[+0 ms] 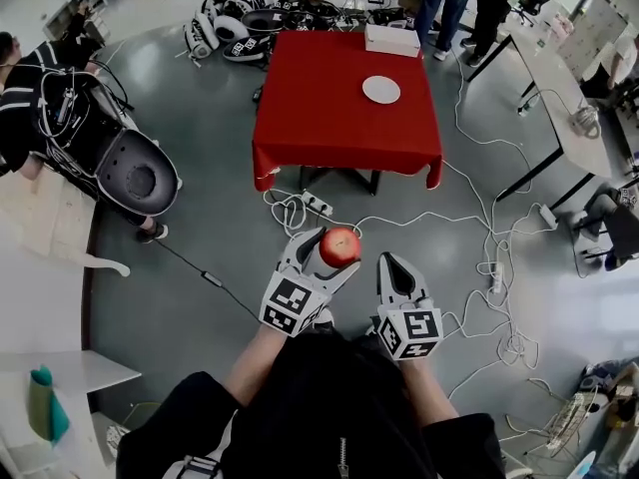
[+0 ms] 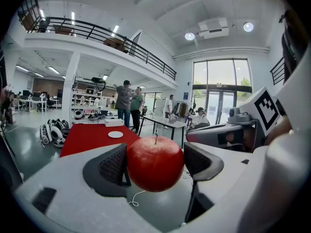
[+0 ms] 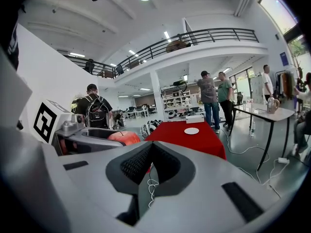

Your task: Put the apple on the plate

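Red table (image 1: 344,93) ahead carries the white plate (image 1: 380,90). Short of the table, your left gripper (image 1: 332,253) clamps the apple (image 1: 339,246) between both fingers (image 2: 114,166); your right gripper (image 1: 392,261) is closed, empty.

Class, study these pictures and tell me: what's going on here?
A person holds tongs in each hand. The left tongs grip a red apple above the floor. The right tongs are shut and empty. The white plate sits bare on the red table ahead, so the apple is not yet placed.
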`<state>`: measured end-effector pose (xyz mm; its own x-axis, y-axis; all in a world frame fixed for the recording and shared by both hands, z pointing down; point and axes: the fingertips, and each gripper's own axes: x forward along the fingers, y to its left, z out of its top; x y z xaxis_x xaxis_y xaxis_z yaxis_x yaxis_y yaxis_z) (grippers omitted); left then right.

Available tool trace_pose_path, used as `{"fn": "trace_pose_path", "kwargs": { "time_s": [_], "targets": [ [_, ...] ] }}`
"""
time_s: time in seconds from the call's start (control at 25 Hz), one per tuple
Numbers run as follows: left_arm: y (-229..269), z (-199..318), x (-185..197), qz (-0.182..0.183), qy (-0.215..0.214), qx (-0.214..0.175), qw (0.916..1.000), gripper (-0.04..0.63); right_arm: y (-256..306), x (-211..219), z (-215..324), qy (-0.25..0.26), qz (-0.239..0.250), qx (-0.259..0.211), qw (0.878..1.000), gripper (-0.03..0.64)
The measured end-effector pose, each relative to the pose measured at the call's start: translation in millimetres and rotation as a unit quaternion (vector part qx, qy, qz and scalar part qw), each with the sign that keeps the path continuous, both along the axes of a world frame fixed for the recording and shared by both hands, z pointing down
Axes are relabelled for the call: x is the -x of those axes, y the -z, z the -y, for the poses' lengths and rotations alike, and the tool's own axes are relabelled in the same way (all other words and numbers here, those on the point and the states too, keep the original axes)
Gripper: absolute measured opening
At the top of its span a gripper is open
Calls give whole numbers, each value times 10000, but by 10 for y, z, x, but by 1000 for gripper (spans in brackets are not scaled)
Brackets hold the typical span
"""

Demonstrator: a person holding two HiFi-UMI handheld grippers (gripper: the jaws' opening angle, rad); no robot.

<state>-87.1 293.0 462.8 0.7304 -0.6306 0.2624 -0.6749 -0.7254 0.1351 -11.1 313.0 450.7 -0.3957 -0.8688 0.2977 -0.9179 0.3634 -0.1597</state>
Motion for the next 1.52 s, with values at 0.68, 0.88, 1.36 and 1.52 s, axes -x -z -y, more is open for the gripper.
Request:
{"fn": "trace_pose_path", "kwargs": {
  "time_s": [0.68,0.88,1.36,1.52],
  "targets": [
    [-14,1,113,-23,-68,5,10000,373,-37,100,-27,-146,8,71,9999,8],
    [-50,35,53,-58,-113,45,9999,373,-68,33,-55,-192,-49,125,9997,8],
    [-75,208,-146,-21,-196,83,9998,373,-103,-161,120,-287,11,179,9994,8],
    [-131,299,-144,0,-261,135,9996,373,-110,-145,196,-332,18,180,9993,8]
  ]
}}
